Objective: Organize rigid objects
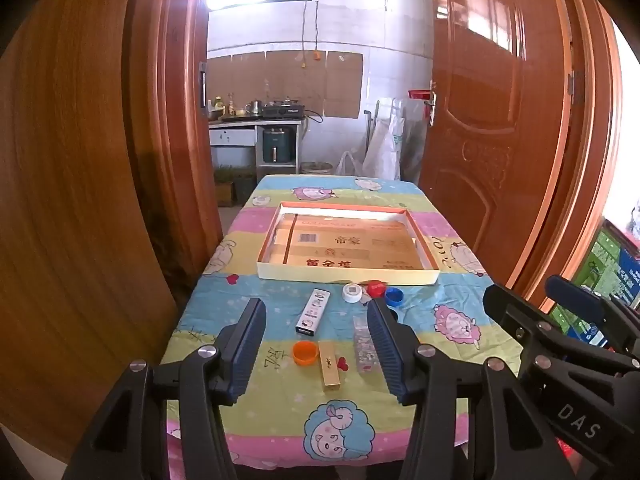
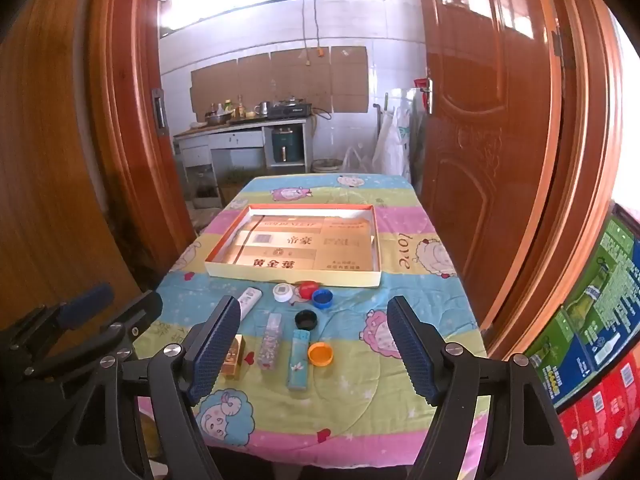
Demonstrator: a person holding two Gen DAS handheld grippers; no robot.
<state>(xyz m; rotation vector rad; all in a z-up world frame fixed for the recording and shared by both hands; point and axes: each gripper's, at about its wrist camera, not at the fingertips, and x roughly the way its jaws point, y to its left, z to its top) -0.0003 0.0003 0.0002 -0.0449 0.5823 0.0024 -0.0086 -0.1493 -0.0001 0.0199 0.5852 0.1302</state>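
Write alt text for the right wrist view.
The open right gripper hovers over a cartoon-print tablecloth strewn with bottle caps, lighters and small boxes, with a shallow cardboard tray behind them.

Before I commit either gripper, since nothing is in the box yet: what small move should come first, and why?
Probably lower the right gripper onto the blue lighter. Its jaws stand open and empty, the lighter lies loose on the tablecloth almost directly between them, and the box beyond is still bare.
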